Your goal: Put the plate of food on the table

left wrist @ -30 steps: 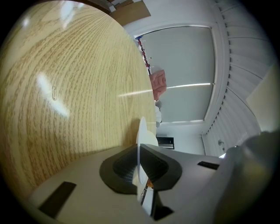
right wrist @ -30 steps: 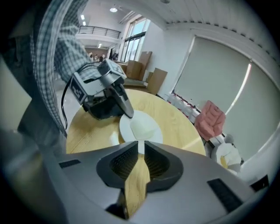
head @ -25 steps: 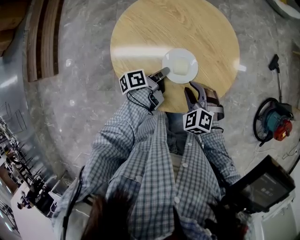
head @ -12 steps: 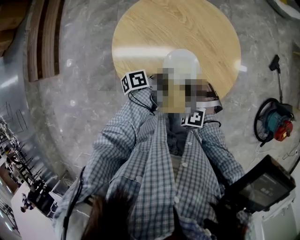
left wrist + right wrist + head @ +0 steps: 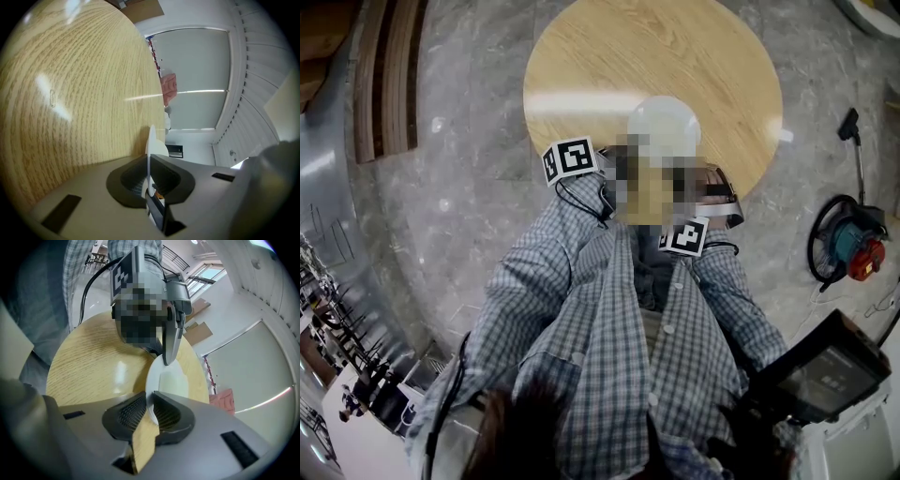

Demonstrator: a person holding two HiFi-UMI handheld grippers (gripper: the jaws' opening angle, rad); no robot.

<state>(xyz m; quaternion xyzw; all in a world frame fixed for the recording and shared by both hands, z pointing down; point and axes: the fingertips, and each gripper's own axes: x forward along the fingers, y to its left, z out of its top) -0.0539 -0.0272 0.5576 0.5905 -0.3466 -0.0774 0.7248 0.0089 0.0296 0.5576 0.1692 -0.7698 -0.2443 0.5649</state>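
Over the wooden table (image 5: 609,56), white plate (image 5: 664,120), rim tight between jaws of left gripper (image 5: 149,174) and right gripper (image 5: 151,411).

Grey marbled floor (image 5: 441,197), round pale-wood worktop (image 5: 609,56), teal-and-red vacuum cleaner (image 5: 847,242) at right, wooden slats (image 5: 389,75) at left, large grey pane (image 5: 197,61), white ribbed wall (image 5: 262,79)

Blue-and-white checked shirt (image 5: 581,319) with white buttons (image 5: 669,329); grey left tool (image 5: 149,183) and right tool (image 5: 151,416), each bearing a black-and-white marker cube (image 5: 570,160); black cable (image 5: 87,289) at left.
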